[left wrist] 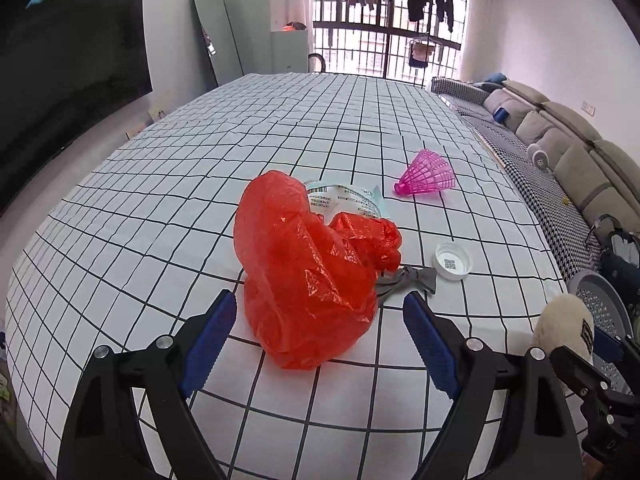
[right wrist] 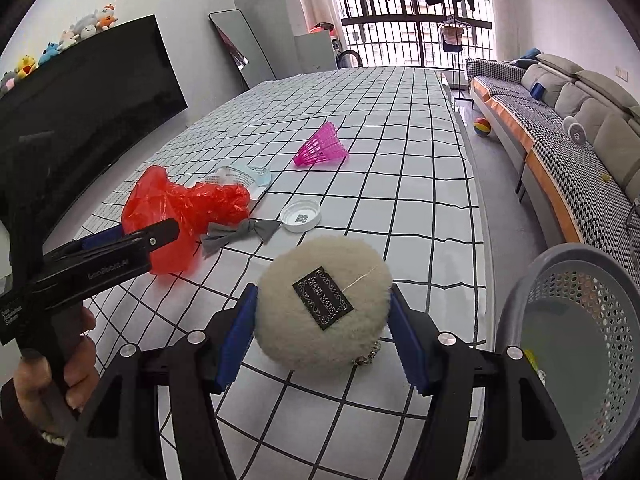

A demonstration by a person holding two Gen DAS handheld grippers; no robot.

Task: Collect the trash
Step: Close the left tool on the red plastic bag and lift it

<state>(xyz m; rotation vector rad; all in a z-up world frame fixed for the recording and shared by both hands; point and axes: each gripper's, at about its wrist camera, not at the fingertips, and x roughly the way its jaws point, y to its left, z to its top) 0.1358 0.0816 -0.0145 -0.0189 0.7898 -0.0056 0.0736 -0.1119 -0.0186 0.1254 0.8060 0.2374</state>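
A cream fluffy puff (right wrist: 324,312) with a black label sits clamped between the blue pads of the right claw (right wrist: 322,334), held above the near edge of the checked table (right wrist: 420,184), with the grey perforated basket (right wrist: 576,344) just to the right. The step in hand appears to be carrying this piece to the basket; the next move calls for a swing right and a release over its rim. The left claw (left wrist: 320,336) hovers wide open, empty, its fingers straddling the crumpled red plastic bag (left wrist: 308,264). A grey bow (right wrist: 240,234), white lid (right wrist: 301,215), printed packet (right wrist: 236,176) and pink shuttlecock (right wrist: 322,146) lie beyond.
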